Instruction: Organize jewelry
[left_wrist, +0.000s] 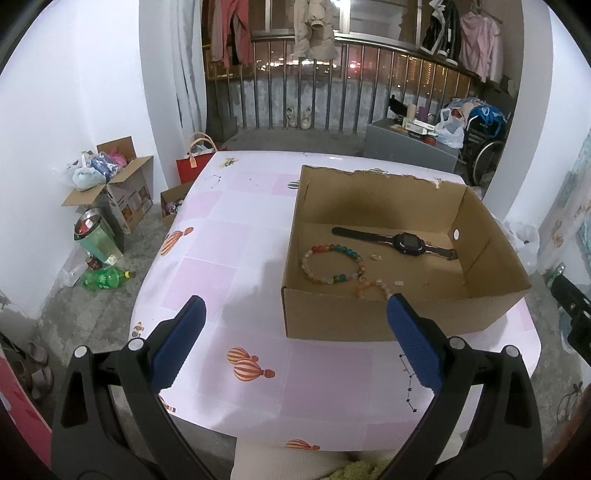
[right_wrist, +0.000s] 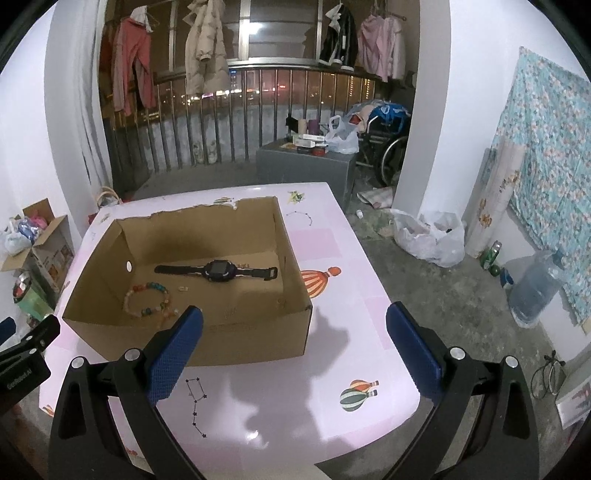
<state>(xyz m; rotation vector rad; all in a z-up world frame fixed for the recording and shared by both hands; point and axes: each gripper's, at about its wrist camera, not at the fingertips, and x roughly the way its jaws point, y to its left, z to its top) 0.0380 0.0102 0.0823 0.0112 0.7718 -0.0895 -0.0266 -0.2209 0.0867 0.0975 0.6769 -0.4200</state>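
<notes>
One marking is showing that can be partly read: pale lettering on the black body of the left gripper (right_wrist: 22, 363), lying at the left edge of the right wrist view. It is looking like "GenRobot AI", though the letters are small and tilted. Printing on the floor boxes (left_wrist: 129, 199) is staying too blurred to read.

We note both tongs share one build. Left tongs (left_wrist: 295, 306): two black plastic arms with triangular cut-outs, each with two round silver screw heads near the top; fingers (left_wrist: 415, 343) faced with dark blue textured pads. Right tongs (right_wrist: 294, 317): same black arms, silver screws, blue knurled pads (right_wrist: 173, 354). No cables seen.
</notes>
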